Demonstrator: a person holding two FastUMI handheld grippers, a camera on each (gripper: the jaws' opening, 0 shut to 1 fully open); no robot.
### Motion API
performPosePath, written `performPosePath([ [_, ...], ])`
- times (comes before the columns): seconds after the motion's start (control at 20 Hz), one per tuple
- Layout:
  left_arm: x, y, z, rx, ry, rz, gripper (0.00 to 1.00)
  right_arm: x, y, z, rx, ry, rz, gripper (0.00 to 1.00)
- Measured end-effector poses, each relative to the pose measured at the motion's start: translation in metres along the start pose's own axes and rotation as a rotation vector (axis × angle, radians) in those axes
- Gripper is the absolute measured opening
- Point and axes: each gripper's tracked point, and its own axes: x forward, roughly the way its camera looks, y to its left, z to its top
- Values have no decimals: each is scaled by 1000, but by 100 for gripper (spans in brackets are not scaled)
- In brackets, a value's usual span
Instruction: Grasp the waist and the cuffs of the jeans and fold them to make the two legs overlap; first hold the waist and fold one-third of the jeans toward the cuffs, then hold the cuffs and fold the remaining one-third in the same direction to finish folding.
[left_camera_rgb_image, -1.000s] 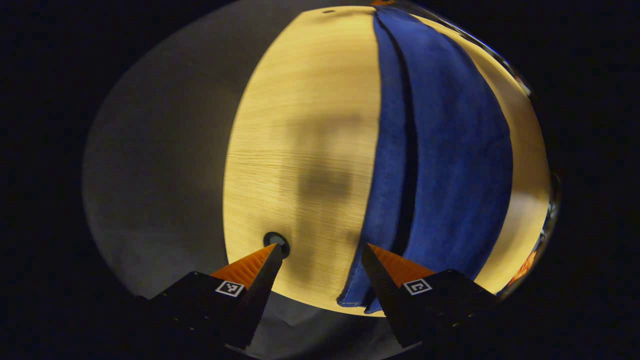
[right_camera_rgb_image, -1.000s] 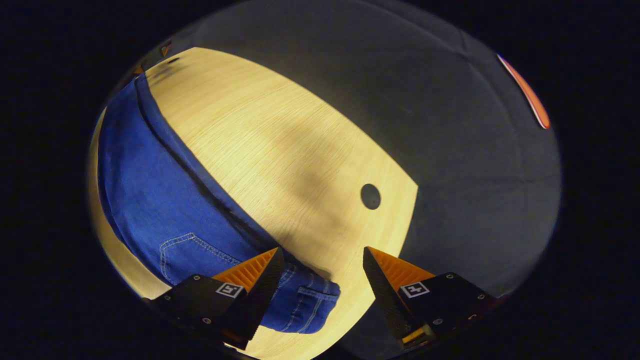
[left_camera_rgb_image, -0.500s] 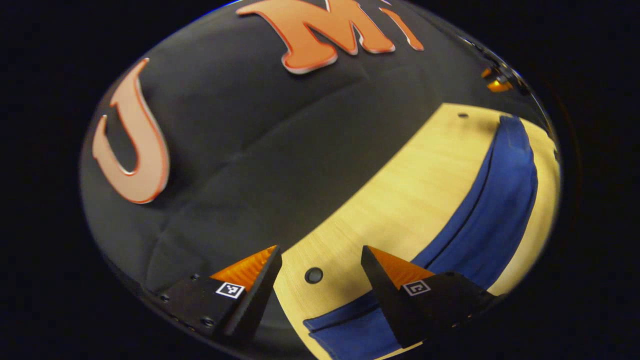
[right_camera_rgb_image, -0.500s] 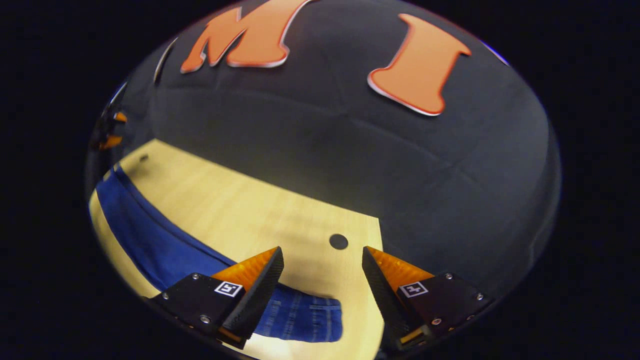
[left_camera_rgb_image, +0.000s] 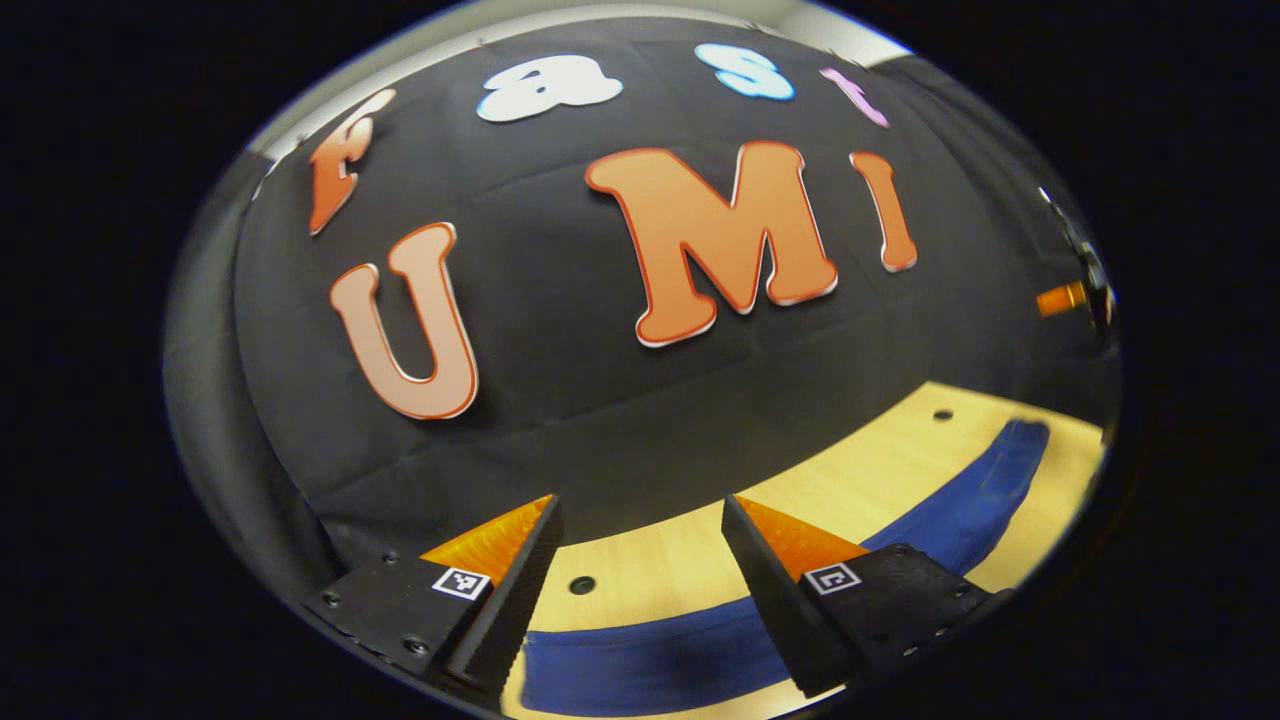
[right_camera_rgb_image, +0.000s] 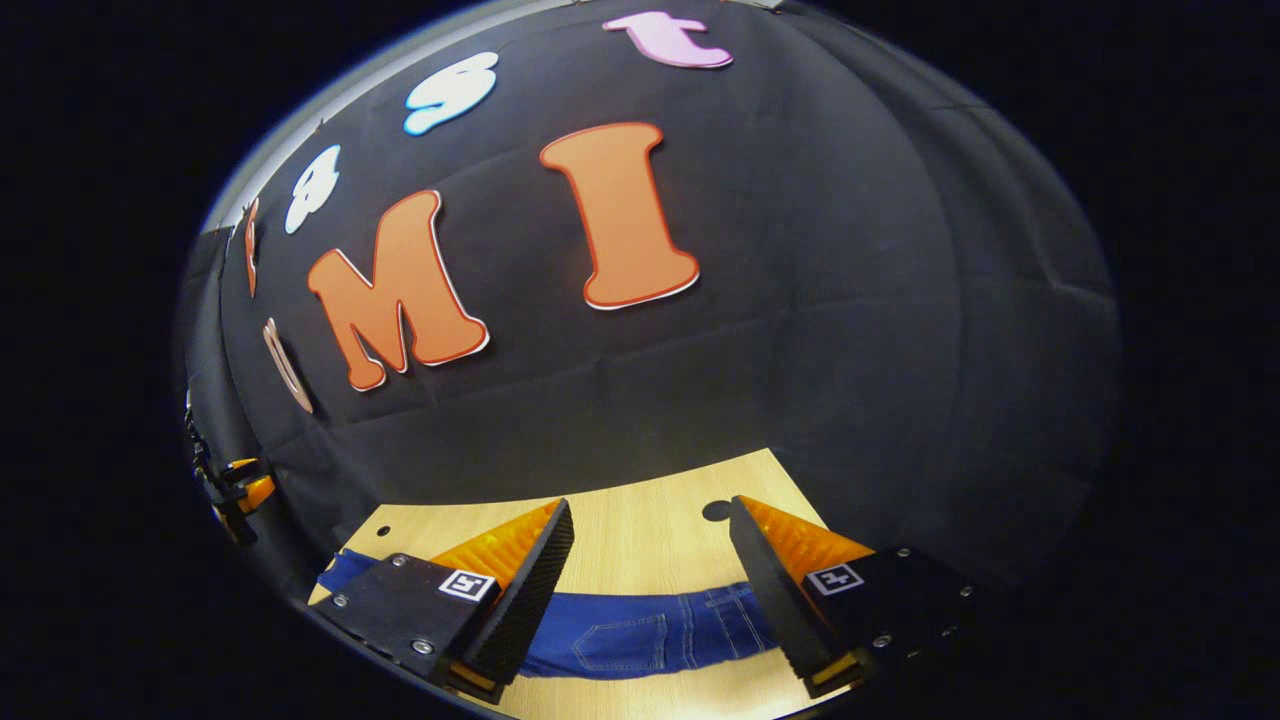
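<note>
Blue jeans lie as a long flat strip across the wooden table. In the left gripper view my left gripper is open above the cuff end, nothing between its fingers. The strip runs off to the right. In the right gripper view the waist end of the jeans, with its pocket stitching, lies below and between the fingers of my right gripper, which is open and holds nothing. The other gripper shows small at the far left edge.
The table has small round holes near its back corners. The black cloth wall stands right behind the table's far edge. The right gripper shows small at the far right edge of the left gripper view.
Both grippers have tilted up from looking down at the table to looking level at the back wall. The jeans have dropped to the bottom of both views. Both stay open.
</note>
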Motion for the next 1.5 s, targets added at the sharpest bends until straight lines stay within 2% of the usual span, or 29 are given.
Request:
performPosePath([
  [0.1, -2, -6, 9, -53, -15, -1, 98, 3, 1, -8, 73, -12, 6, 97],
  [0.15, -7, -10, 11, -55, -12, -5, 98, 8, -3, -18, 99, 3, -15, 97],
  [0.4, -36, -51, 7, -76, -27, -20, 98, 23, -9, -103, 317, 134, -80, 97],
  [0.6, -37, -59, -20, -94, 10, -34, 98, 36, -35, -162, 509, 228, -151, 97],
  [0.85, -48, -44, -48, -120, 55, -26, 98, 67, -49, -228, 693, 332, -193, 97],
  [1.1, -55, -17, -63, -129, 77, 17, 98, 105, -56, -258, 749, 367, -252, 97],
  [1.3, -54, -8, -72, -160, 93, 36, 98, 127, -59, -256, 848, 339, -268, 95],
  [1.35, -53, -6, -73, -165, 99, 38, 98, 128, -60, -264, 876, 364, -287, 85],
  [1.45, -52, -3, -77, -161, 108, 41, 98, 135, -65, -266, 887, 359, -336, 49],
  [1.5, -50, -2, -78, -158, 110, 39, 98, 139, -65, -265, 864, 348, -338, 42],
])
